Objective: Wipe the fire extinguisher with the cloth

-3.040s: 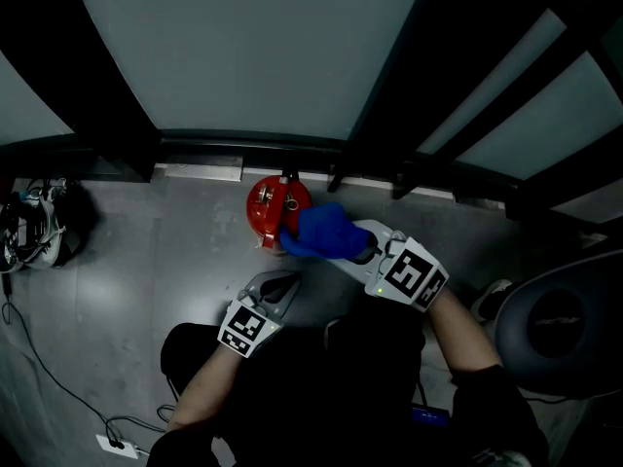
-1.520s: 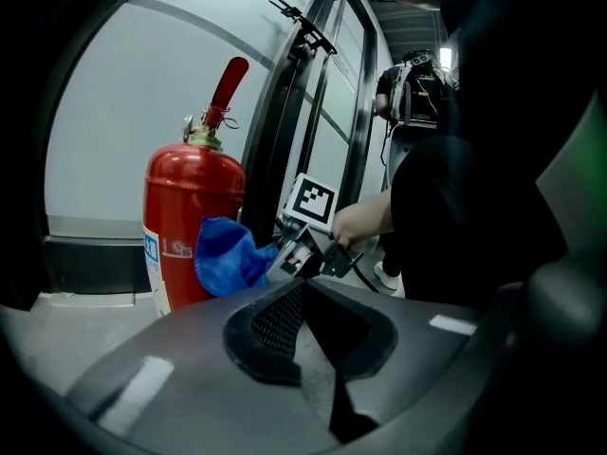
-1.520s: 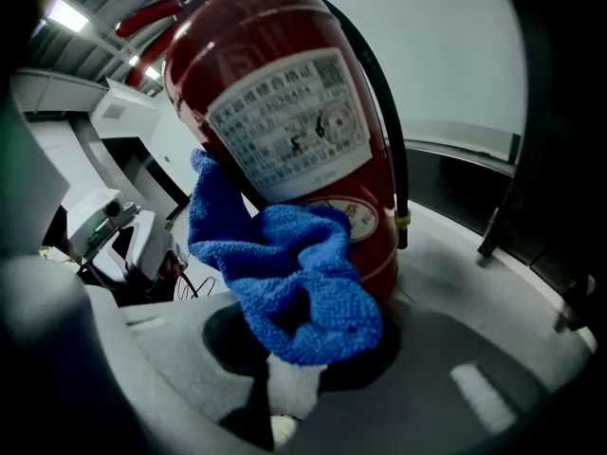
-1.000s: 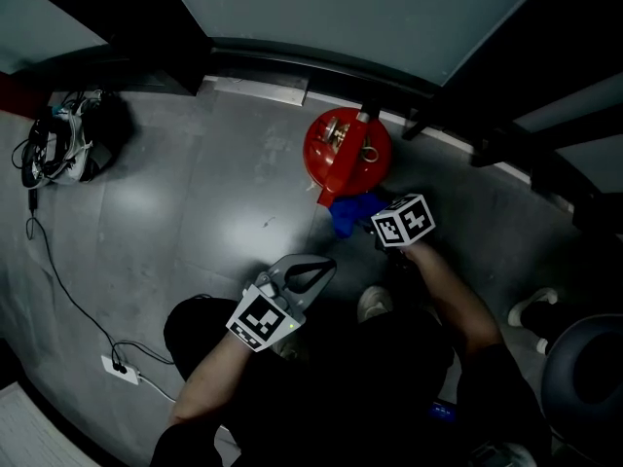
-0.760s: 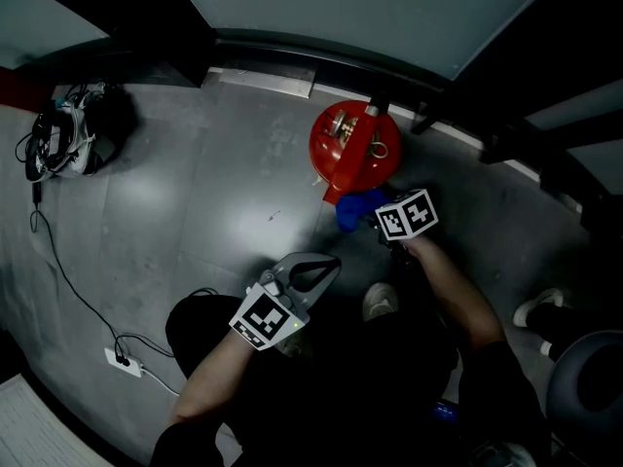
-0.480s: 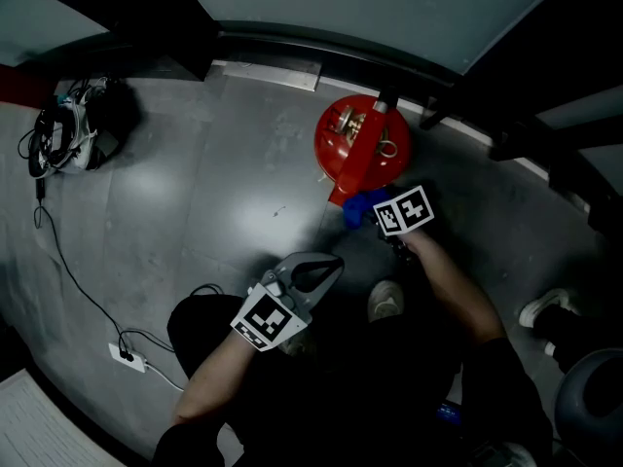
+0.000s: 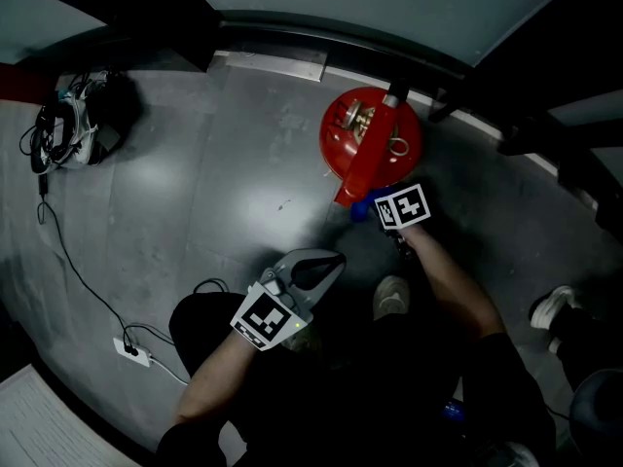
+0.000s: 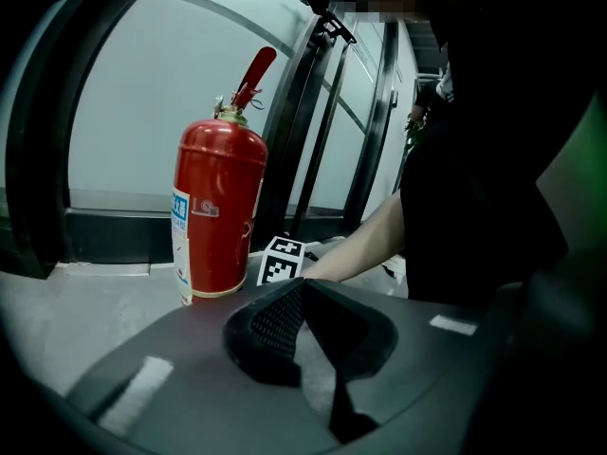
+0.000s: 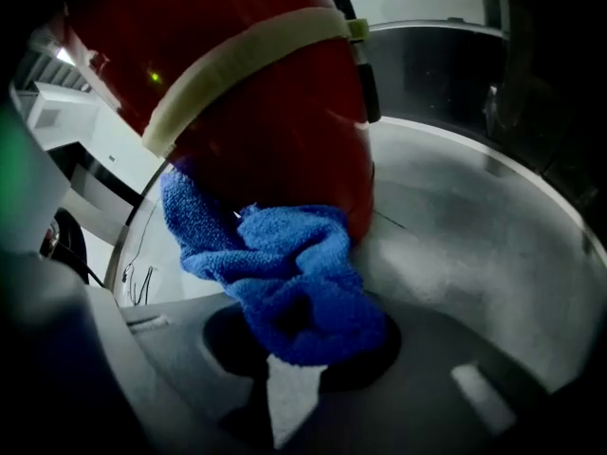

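Right claw (image 9: 289,349): jaws clamped on a bunched blue cloth (image 9: 285,278). The cloth bulges out ahead of the claw tips and presses against the lower side of the red fire extinguisher (image 9: 251,102), just below its pale band. In the head view the right claw (image 7: 375,210) sits at the near side of the extinguisher (image 7: 370,144), and only a sliver of cloth (image 7: 361,208) shows.

Left claw (image 8: 302,290): jaws together, nothing between them. It is held apart from the extinguisher (image 8: 216,211), which stands upright on the grey floor (image 7: 224,193) ahead of this claw and to its left.

Farther out, left of the left claw (image 7: 326,261): a cable bundle (image 7: 66,129) by the wall and a power strip (image 7: 131,352) on the floor.
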`<state>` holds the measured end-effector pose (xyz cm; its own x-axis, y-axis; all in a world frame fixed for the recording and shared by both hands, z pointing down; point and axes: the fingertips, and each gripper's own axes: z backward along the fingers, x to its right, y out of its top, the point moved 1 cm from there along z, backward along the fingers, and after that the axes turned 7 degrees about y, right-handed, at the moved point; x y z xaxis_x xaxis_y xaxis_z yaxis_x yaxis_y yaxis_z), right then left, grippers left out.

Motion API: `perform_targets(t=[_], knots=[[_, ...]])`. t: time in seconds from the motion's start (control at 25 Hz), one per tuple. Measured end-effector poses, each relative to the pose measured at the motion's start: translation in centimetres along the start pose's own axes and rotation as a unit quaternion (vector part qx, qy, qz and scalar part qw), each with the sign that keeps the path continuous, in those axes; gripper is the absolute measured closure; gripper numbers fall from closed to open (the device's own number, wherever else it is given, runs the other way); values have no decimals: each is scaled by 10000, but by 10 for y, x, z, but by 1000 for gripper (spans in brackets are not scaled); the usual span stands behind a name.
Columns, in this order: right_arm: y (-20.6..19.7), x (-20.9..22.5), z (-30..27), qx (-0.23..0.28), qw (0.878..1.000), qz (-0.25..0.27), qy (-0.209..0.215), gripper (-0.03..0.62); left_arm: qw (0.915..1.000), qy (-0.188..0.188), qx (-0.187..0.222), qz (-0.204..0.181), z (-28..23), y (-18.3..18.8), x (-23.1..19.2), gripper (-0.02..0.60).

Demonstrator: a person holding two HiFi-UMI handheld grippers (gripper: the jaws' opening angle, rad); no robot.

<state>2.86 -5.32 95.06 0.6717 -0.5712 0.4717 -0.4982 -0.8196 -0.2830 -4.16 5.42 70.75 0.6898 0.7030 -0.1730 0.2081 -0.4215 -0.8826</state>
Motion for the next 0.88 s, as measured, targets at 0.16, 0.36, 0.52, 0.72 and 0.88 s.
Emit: perform_targets(t=[0.16, 0.36, 0.52, 0.72, 0.88], knots=[[-6, 4, 10, 118, 9999, -47, -86, 508, 10000, -11, 80, 11, -2, 4, -3, 574], [2, -5, 56, 761, 9964, 366, 74, 517, 9999, -14, 145, -38, -9, 11, -17, 574], [15, -20, 106, 1236, 9878, 943, 68, 525, 9983, -280, 232, -461, -23, 33, -17, 574], [43, -52, 179, 2158, 9666, 1351, 273, 533, 9892, -680, 395, -1233, -26, 64, -21, 574], [52, -72, 242, 2575, 9584, 1216, 205, 533, 9863, -671, 291, -1475, -3, 88, -28, 574]])
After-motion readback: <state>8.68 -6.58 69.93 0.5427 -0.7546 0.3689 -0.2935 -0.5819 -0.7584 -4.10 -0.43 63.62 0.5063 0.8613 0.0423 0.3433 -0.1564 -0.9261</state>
